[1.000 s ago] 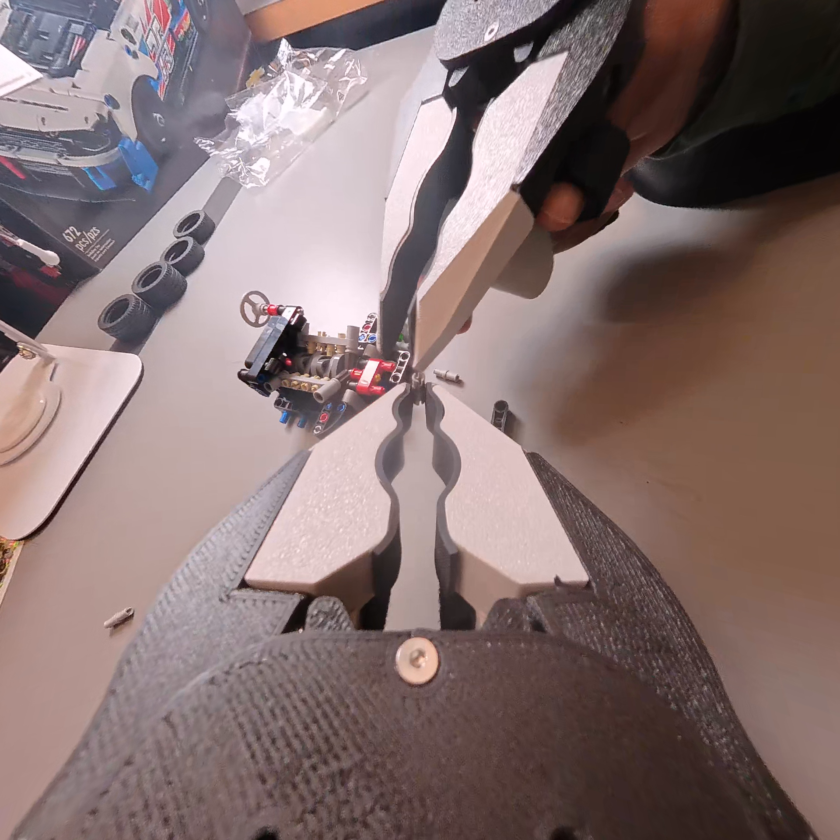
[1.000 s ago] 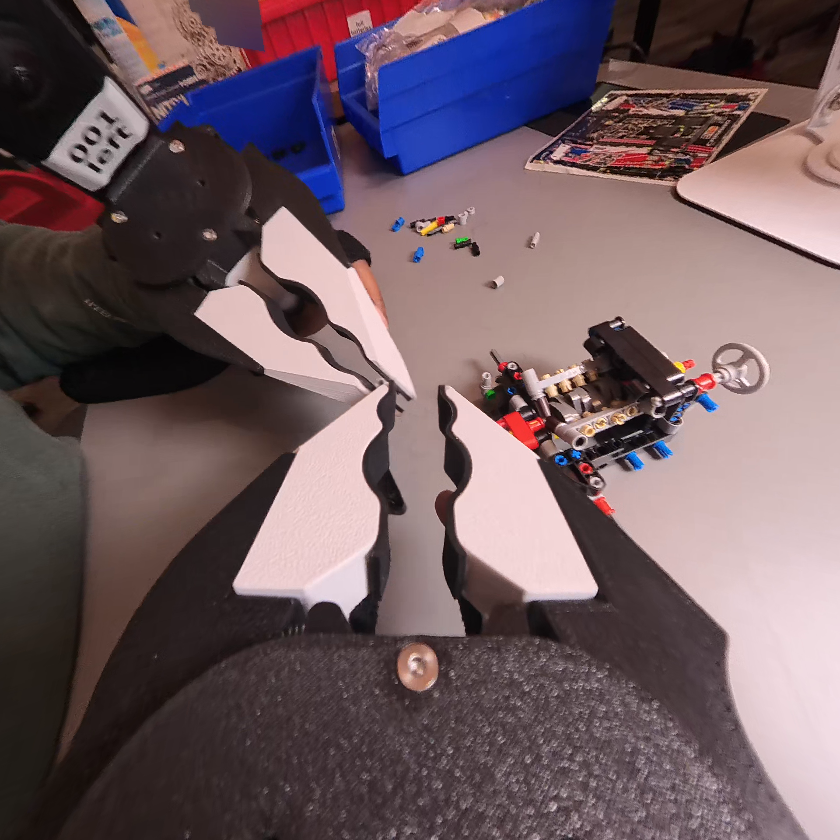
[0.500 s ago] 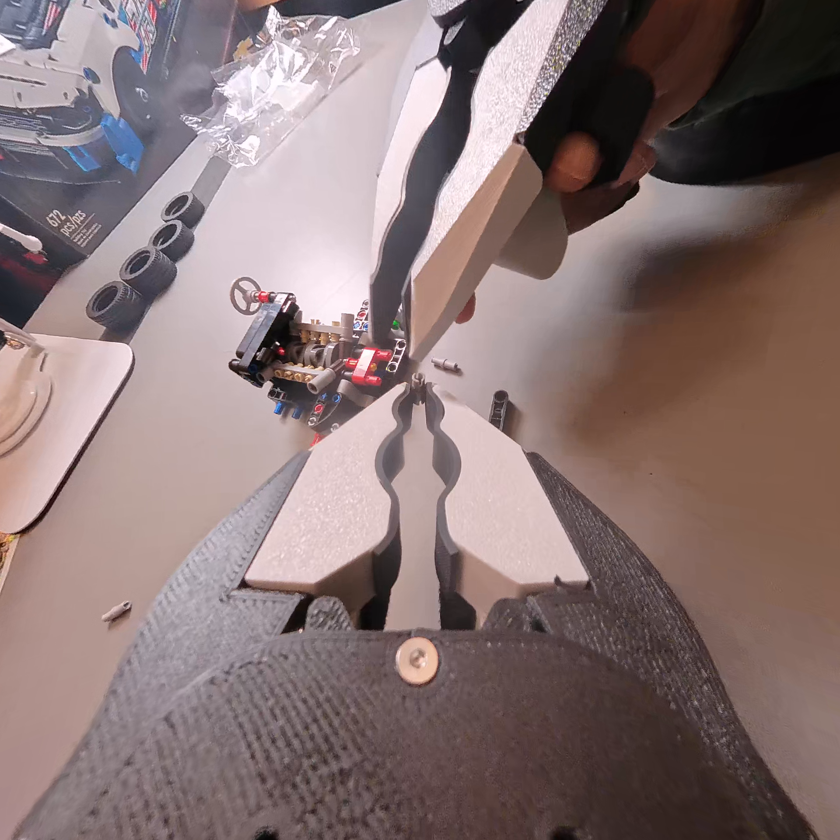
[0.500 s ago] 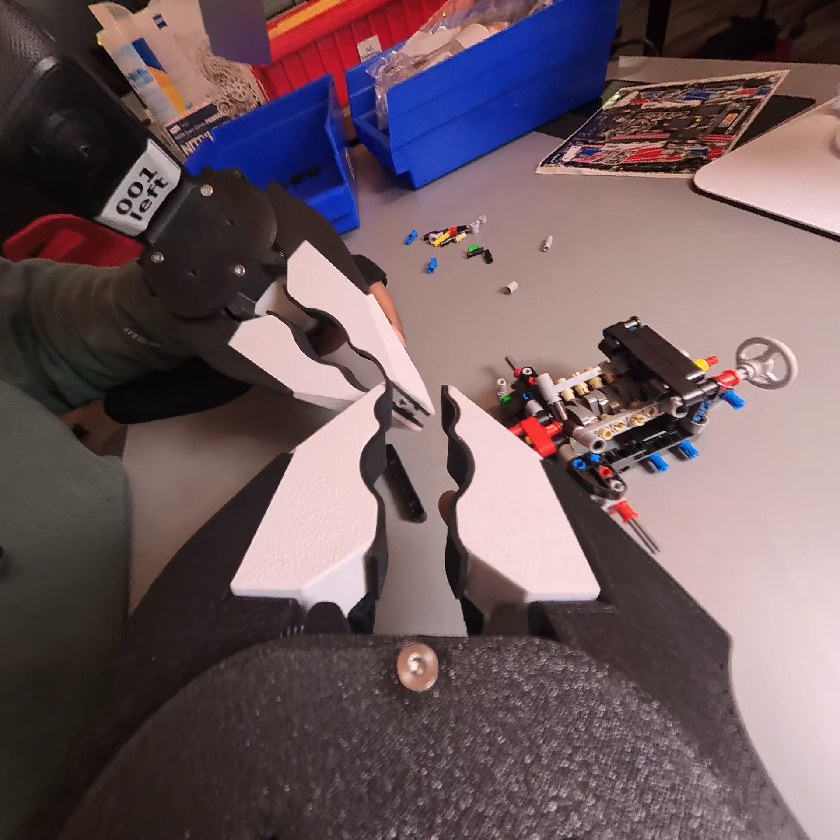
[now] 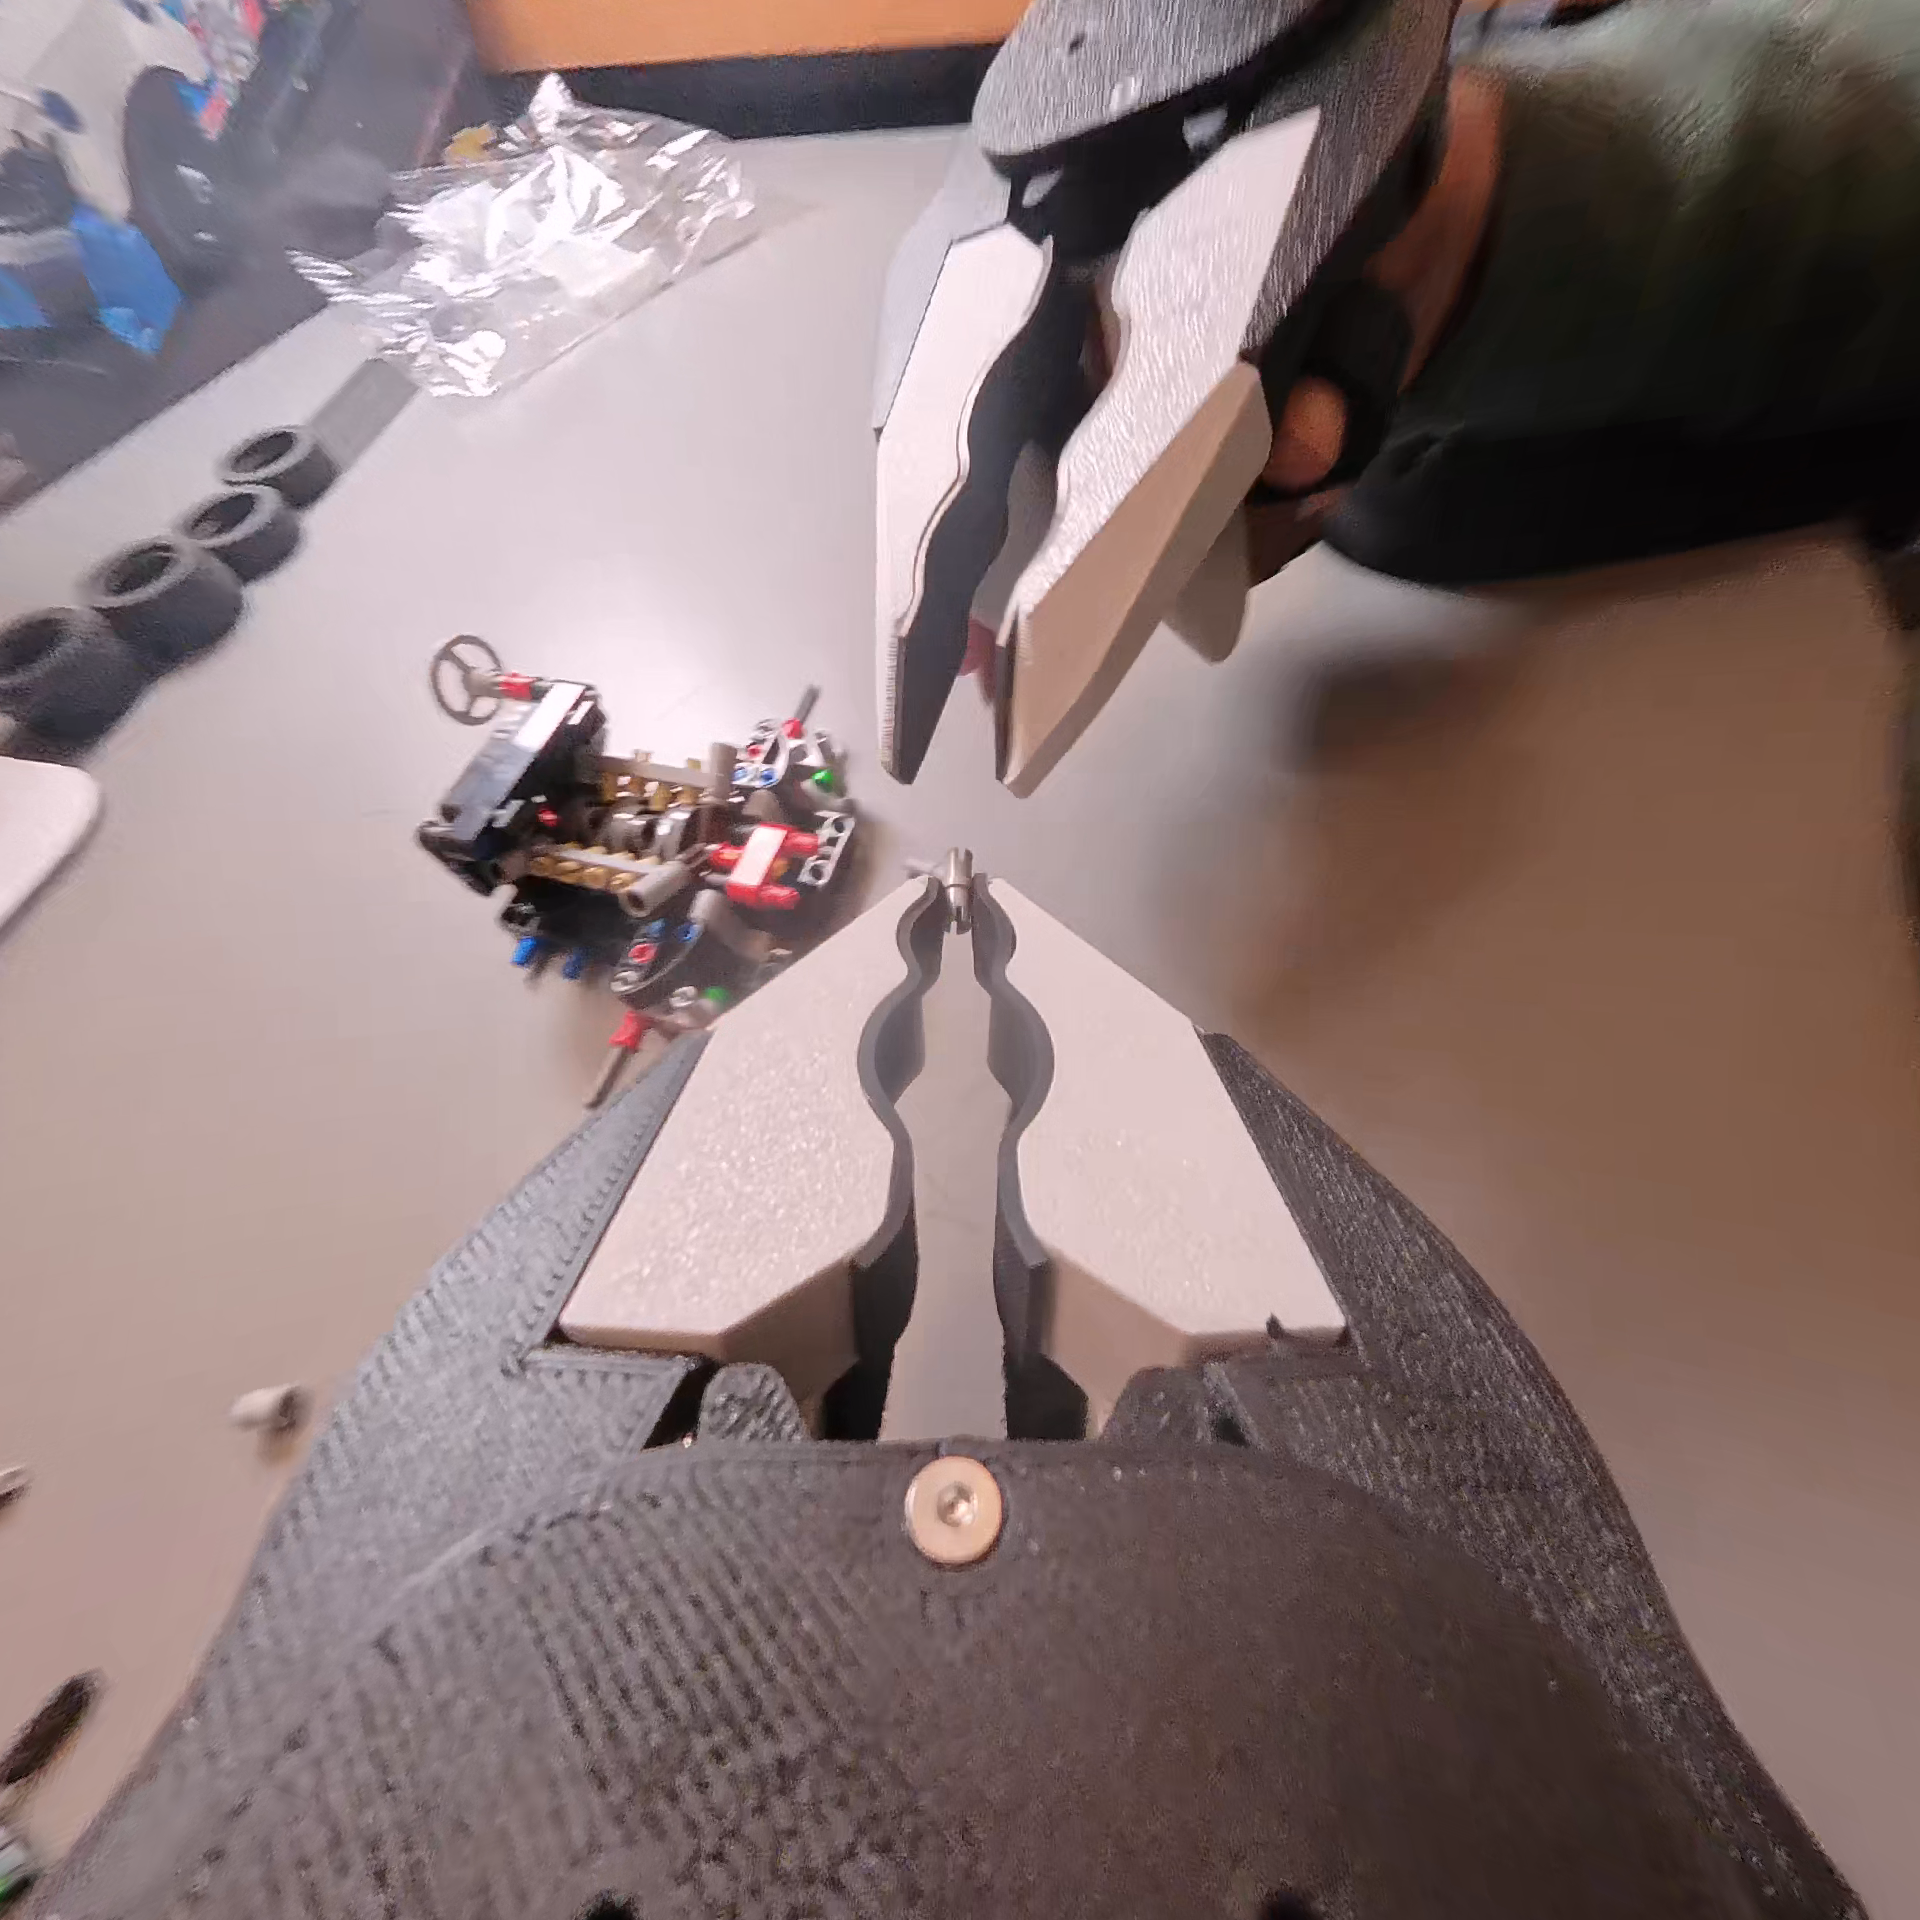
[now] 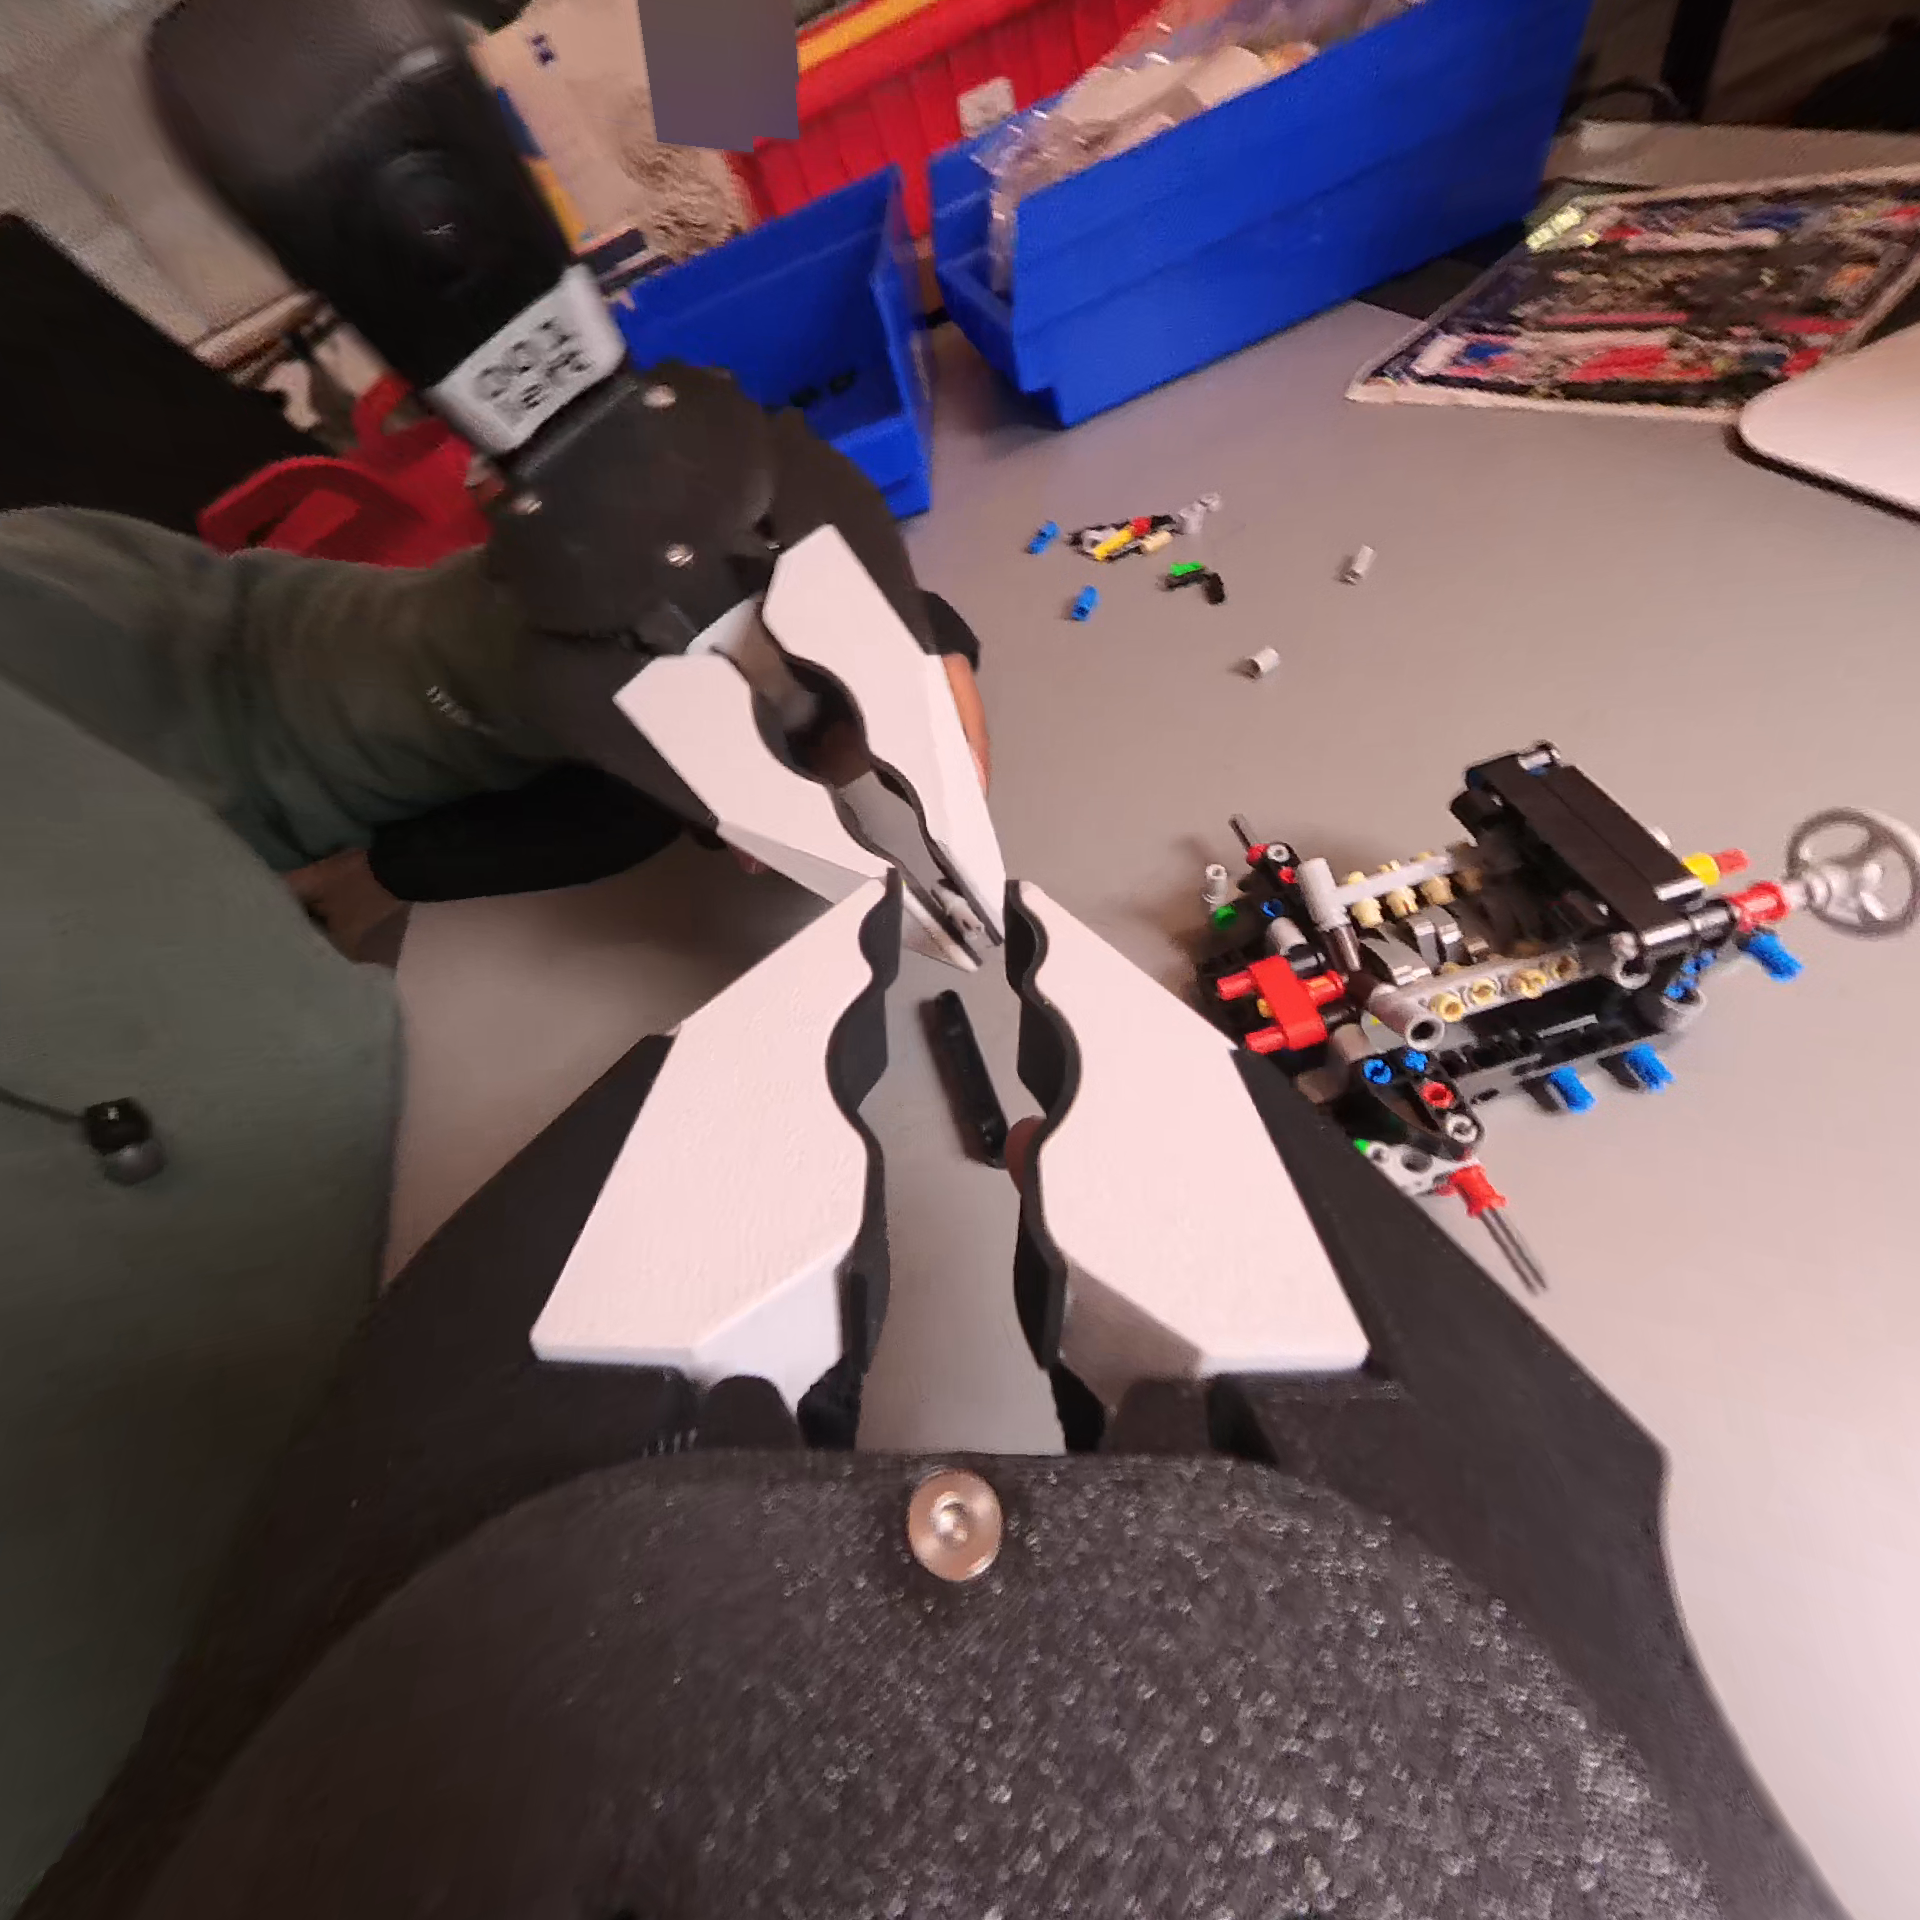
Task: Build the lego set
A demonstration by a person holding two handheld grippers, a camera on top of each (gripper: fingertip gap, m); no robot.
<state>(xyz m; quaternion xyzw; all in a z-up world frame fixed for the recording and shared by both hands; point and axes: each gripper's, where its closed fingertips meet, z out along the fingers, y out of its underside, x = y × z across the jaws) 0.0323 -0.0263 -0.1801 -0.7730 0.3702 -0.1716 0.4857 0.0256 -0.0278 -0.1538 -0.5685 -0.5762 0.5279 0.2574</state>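
My left gripper [image 5: 951,902] is shut on a small grey pin piece [image 5: 954,873] and holds it above the grey table. My right gripper [image 5: 958,779] is open and empty, its tips just beyond the pin. In the right wrist view the left gripper's tips [image 6: 961,930] sit between the right gripper's [image 6: 951,889] open fingertips. A black beam [image 6: 966,1070] lies on the table under the right gripper's gap. The partly built lego chassis [image 5: 644,852] with a grey steering wheel sits on the table beside both grippers; it also shows in the right wrist view [image 6: 1507,956].
Several black tyres [image 5: 156,592], a crumpled clear bag [image 5: 540,270] and the set's box [image 5: 83,208] lie far left. Blue bins [image 6: 1247,208], loose small pieces [image 6: 1143,540], a printed booklet [image 6: 1662,301] and a white stand base [image 6: 1849,426] are beyond.
In the right wrist view the left gripper's tips have moved in between my right fingertips. The black beam has come into view under them. The left gripper still holds the grey pin.
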